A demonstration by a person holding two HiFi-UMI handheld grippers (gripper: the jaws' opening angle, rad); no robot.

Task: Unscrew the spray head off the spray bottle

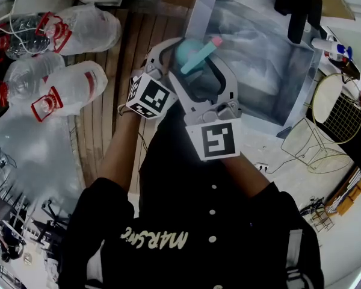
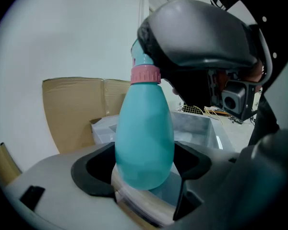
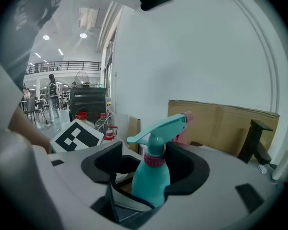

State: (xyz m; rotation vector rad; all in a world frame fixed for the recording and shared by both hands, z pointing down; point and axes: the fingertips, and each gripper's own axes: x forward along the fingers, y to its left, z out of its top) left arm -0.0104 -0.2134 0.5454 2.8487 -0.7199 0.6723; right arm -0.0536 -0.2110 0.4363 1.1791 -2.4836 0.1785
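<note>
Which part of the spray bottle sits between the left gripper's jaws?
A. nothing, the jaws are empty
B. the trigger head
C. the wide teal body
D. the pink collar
C: the left gripper view shows the left gripper closed on the spray bottle at its rounded teal body, the pink collar well above its jaws.

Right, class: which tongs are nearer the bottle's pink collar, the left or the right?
Right. The right tongs sit either side of the neck, level with the pink collar. The left tongs grip the bottle's fat lower body, well below the collar.
</note>
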